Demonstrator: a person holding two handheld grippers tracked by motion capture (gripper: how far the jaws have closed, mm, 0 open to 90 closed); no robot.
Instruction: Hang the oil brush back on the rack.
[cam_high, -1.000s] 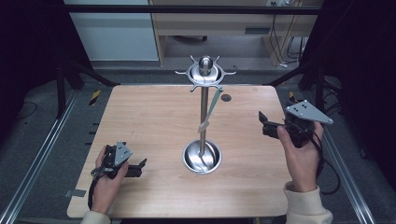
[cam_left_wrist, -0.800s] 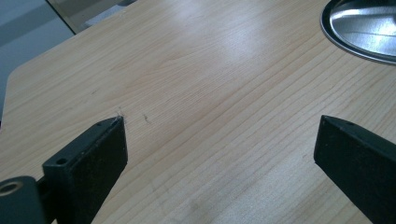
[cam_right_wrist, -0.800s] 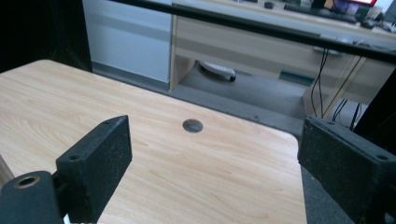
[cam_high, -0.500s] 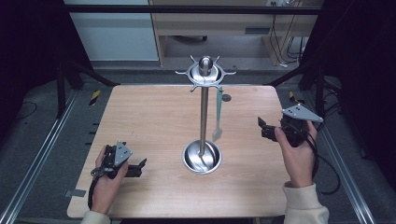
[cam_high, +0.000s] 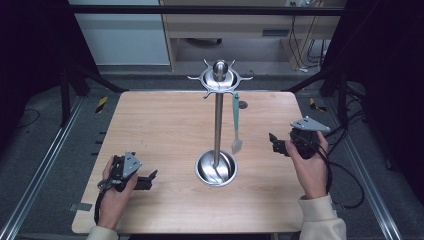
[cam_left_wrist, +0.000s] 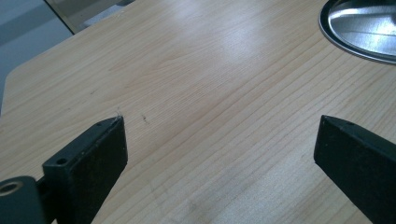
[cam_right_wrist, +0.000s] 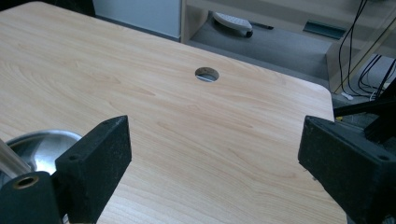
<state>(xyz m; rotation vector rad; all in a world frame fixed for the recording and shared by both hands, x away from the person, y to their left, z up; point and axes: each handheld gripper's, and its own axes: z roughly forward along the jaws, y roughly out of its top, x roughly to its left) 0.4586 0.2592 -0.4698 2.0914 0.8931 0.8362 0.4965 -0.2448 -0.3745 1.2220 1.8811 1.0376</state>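
Spatula (cam_high: 235, 125) now hangs still on rack (cam_high: 218, 80), at its 4 o'clock. Right gripper (cam_high: 274, 142) has backed off, jaws wide, empty; left gripper (cam_high: 150, 176) wide too. Hanging looks done.

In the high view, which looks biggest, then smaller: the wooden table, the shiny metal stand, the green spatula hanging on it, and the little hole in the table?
Largest to smallest:
1. wooden table
2. metal stand
3. green spatula
4. hole

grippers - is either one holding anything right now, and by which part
Nothing is held. The left gripper and right gripper both have their jaws wide open over bare table. The green spatula hangs from the rack, untouched.
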